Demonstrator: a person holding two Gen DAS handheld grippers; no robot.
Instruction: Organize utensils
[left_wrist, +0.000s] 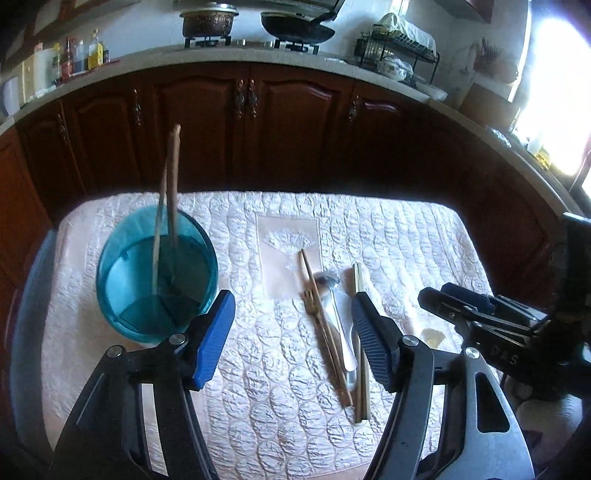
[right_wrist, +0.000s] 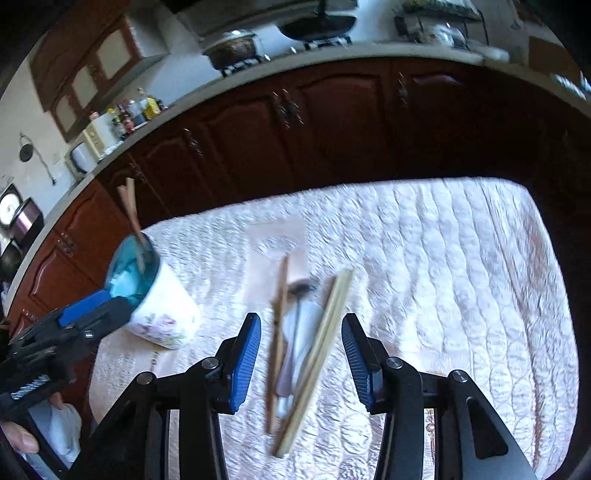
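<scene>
**Utensils lying loose beside the cup, both grippers empty**

Utensils lie in a small pile (left_wrist: 332, 325) on the quilted pale-pink cloth (left_wrist: 258, 406) that covers the counter: a brown wooden fork (left_wrist: 314, 306), a silver metal spoon (left_wrist: 338, 314) and a pair of pale bamboo chopsticks (left_wrist: 360, 369), roughly parallel and touching or overlapping one another. In the right wrist view the same pile is blurred.

Left of the pile stands a round cup with a blue translucent rim and white floral-printed wall (right_wrist: 162, 314). Two thin wooden sticks (left_wrist: 168, 206) stand upright in it, leaning on its rim; their type cannot be told.

The left hand-held gripper (left_wrist: 291, 339) hovers over the cloth between cup and pile, blue pads spread wide, nothing between them. Its left pad sits just beside the cup; its right pad overlaps the chopsticks in view, contact unclear.

The right hand-held gripper (right_wrist: 301, 358) hangs above the pile with jaws partly apart, pads on either side of the utensils, pressing on none.

Behind the counter: dark red-brown wooden cabinet doors (left_wrist: 258, 122), with a stove carrying a pot (left_wrist: 208, 20) and a black wok (left_wrist: 295, 24).
</scene>
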